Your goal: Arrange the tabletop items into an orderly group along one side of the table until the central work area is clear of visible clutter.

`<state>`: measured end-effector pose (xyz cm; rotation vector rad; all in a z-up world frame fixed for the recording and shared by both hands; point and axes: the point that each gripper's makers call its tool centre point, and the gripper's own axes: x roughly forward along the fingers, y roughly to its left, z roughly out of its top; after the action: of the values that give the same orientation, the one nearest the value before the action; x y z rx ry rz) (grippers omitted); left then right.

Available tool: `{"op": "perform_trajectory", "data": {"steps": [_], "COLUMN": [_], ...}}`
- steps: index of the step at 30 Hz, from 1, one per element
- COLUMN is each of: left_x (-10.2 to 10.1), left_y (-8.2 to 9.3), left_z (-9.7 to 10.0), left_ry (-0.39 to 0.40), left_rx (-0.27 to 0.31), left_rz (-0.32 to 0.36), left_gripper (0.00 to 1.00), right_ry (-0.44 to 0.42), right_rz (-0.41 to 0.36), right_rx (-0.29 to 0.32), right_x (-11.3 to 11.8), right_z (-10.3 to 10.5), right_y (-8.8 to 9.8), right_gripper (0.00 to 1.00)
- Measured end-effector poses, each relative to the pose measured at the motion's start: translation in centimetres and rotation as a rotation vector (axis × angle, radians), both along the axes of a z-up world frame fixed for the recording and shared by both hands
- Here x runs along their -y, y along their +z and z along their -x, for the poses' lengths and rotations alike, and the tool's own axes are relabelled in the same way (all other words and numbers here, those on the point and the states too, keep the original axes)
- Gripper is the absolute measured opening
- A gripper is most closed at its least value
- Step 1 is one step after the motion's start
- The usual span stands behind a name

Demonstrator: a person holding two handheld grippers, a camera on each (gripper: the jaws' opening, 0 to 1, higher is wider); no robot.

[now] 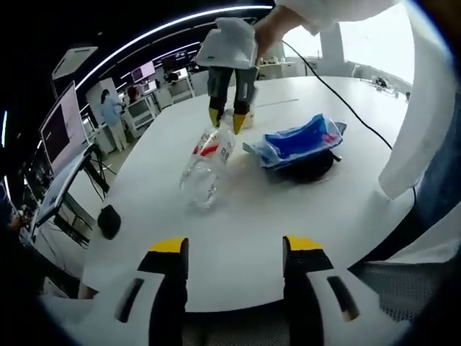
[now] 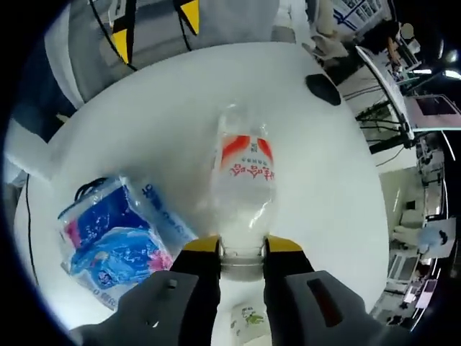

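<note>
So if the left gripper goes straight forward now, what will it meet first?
Probably the clear plastic bottle, lying on the white table and held at its neck by the right gripper. Depth is unclear, though.

1. a large round white table (image 1: 238, 252) fills the middle of the room, its top bright and glossy
2. in the left gripper view, long curved light strips (image 1: 166, 29) run across a dark ceiling
3. bright windows (image 1: 374, 43) stand beyond the table's far edge
4. a monitor (image 1: 61, 126) on a stand sits off to the left, near desks
5. a person in a light blue top (image 1: 112, 112) stands among the desks far back
6. in the right gripper view, another screen (image 2: 432, 108) glows at the right edge
</note>
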<state>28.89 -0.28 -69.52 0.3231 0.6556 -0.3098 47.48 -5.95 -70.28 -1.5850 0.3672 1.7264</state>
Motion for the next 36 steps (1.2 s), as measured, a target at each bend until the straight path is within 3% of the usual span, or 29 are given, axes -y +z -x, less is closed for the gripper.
{"op": "perform_trajectory", "data": {"steps": [2, 6, 7, 9, 10, 12, 14, 18, 20, 23, 26, 28, 32, 36], "left_x": [0.1, 0.0, -0.1, -0.3, -0.2, 0.1, 0.2, 0.7, 0.9, 2.0, 2.4, 2.8, 3.8, 4.6], "left_y": [0.0, -0.1, -0.3, -1.6, -1.9, -1.4, -0.6, 0.0, 0.0, 0.7, 0.4, 0.0, -0.1, -1.2], "left_z": [0.0, 0.0, -0.1, 0.3, 0.1, -0.6, -1.8, -5.0, -6.5, -9.1, -10.7, -11.1, -11.4, -11.6], "left_ry": [-0.005, -0.007, -0.005, 0.007, 0.007, 0.001, -0.001, 0.019, 0.012, -0.03, -0.052, -0.058, -0.083, -0.152], "left_rx": [0.002, 0.0, -0.002, -0.081, -0.094, -0.078, -0.038, -0.043, -0.071, -0.049, -0.064, -0.098, -0.081, -0.092], "left_rz": [-0.001, -0.013, -0.016, -0.016, -0.001, 0.038, 0.069, 0.108, 0.084, 0.081, 0.073, 0.083, 0.108, 0.04], "left_gripper": [0.53, 0.57, 0.61, 0.72, 0.82, 0.91, 0.88, 0.83, 0.82, 0.84, 0.83, 0.81, 0.81, 0.78], "right_ry": [-0.015, 0.037, 0.054, 0.069, 0.078, 0.105, 0.133, 0.172, 0.185, 0.199, 0.21, 0.211, 0.216, 0.216], "right_rz": [0.0, 0.014, 0.018, 0.025, 0.03, 0.026, 0.021, 0.015, 0.007, -0.003, -0.02, -0.029, -0.066, -0.089], "right_rx": [-0.009, 0.037, 0.043, 0.051, 0.057, 0.079, 0.101, 0.128, 0.131, 0.143, 0.155, 0.158, 0.165, 0.164], "right_x": [0.2, 1.1, 1.3, 1.5, 1.7, 1.7, 1.6, 1.5, 1.6, 1.7, 1.6, 1.6, 1.3, 1.0], "right_z": [0.6, 1.5, 1.9, 2.1, 2.5, 2.7, 3.3, 4.0, 4.5, 5.0, 5.6, 6.0, 6.8, 7.1], "right_y": [0.3, 0.8, 0.9, 1.0, 1.2, 1.4, 1.9, 2.3, 2.6, 2.9, 3.4, 3.8, 4.9, 5.7], "right_gripper": [0.19, 0.19, 0.19, 0.19, 0.19, 0.19, 0.19, 0.19, 0.19, 0.19, 0.19, 0.19, 0.19, 0.18]}}
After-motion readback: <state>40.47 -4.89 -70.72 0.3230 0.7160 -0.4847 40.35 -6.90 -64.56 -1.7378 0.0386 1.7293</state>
